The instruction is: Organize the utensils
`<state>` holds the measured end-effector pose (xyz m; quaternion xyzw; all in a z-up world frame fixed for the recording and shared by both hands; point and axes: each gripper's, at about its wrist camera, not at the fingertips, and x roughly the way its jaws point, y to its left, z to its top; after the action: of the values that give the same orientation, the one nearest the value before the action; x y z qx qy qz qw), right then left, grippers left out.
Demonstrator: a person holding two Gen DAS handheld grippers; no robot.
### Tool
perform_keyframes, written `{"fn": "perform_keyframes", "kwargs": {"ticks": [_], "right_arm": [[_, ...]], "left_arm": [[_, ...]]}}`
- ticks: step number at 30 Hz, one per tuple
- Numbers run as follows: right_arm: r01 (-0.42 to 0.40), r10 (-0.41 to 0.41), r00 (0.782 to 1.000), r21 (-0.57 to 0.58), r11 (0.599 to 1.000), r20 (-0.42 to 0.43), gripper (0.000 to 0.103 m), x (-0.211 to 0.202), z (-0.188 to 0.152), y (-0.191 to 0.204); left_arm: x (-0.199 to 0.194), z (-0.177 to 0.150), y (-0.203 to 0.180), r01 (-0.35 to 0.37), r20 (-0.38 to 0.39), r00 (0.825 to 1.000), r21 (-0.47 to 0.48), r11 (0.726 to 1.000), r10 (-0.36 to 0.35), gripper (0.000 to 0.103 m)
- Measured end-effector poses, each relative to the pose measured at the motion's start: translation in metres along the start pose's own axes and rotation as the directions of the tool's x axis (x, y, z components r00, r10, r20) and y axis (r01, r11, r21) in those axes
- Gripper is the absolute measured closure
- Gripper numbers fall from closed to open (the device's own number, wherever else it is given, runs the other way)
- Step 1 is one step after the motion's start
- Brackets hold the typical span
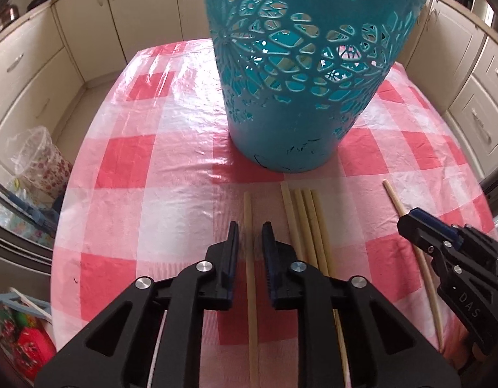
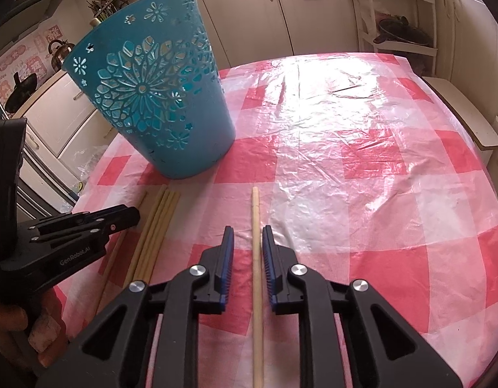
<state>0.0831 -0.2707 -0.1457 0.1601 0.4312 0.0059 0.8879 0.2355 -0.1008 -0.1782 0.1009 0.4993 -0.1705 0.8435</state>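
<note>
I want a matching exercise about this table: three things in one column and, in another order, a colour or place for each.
Things:
1. basket
2. tablecloth
3. chopstick bundle

Colour or place:
a. lies between the left hand-held gripper and the right hand-held gripper
b. teal
c. pink and white checks

Pairs: 1-b, 2-c, 3-a

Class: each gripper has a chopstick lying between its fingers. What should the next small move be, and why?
Probably close both grippers. The left gripper straddles one chopstick and the right gripper another, each with a gap beside the pads, so neither is gripped. Both still lie on the tablecloth, outside the blue basket.
</note>
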Motion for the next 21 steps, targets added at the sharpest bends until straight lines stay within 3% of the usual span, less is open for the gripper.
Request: {"fn": "perform_keyframes", "kwargs": {"ticks": [3, 4, 7, 11, 16, 21], "right_arm": [[0.037, -0.038, 0.999, -0.034, 0.999, -0.006, 0.095, 0.002, 0.002, 0.003], [0.054, -0.054, 0.999, -0.05, 0.997, -0.004, 0.097, 0.003, 0.002, 0.003], [0.069, -0.07, 0.998, -0.085, 0.994, -0.001, 0.097, 0.002, 0.001, 0.005], [0.025, -0.026, 1.0, -0.049, 0.999, -0.013, 0.097, 0.001, 0.0, -0.003], [0.073, -0.074, 0.997, -0.113, 0.991, -0.005, 0.097, 0.004, 0.001, 0.006], [0.048, -0.048, 0.999, -0.086, 0.995, 0.0, 0.097, 0.004, 0.0, 0.002]], "left_arm": [[0.002, 0.003, -0.007, -0.038, 0.009, 0.999, 0.025, 0.999, 0.038, 0.088], [0.002, 0.003, -0.008, -0.028, 0.012, 1.0, 0.021, 0.999, 0.028, 0.095], [0.0, 0.0, -0.006, -0.011, 0.019, 1.0, -0.001, 1.0, 0.011, 0.098], [-0.002, -0.005, 0.001, 0.008, 0.018, 1.0, -0.024, 1.0, -0.007, 0.098], [0.0, 0.001, -0.004, -0.02, 0.015, 1.0, 0.013, 1.0, 0.02, 0.096], [-0.01, -0.003, 0.008, 0.034, 0.039, 0.999, -0.041, 0.999, -0.032, 0.098]]}}
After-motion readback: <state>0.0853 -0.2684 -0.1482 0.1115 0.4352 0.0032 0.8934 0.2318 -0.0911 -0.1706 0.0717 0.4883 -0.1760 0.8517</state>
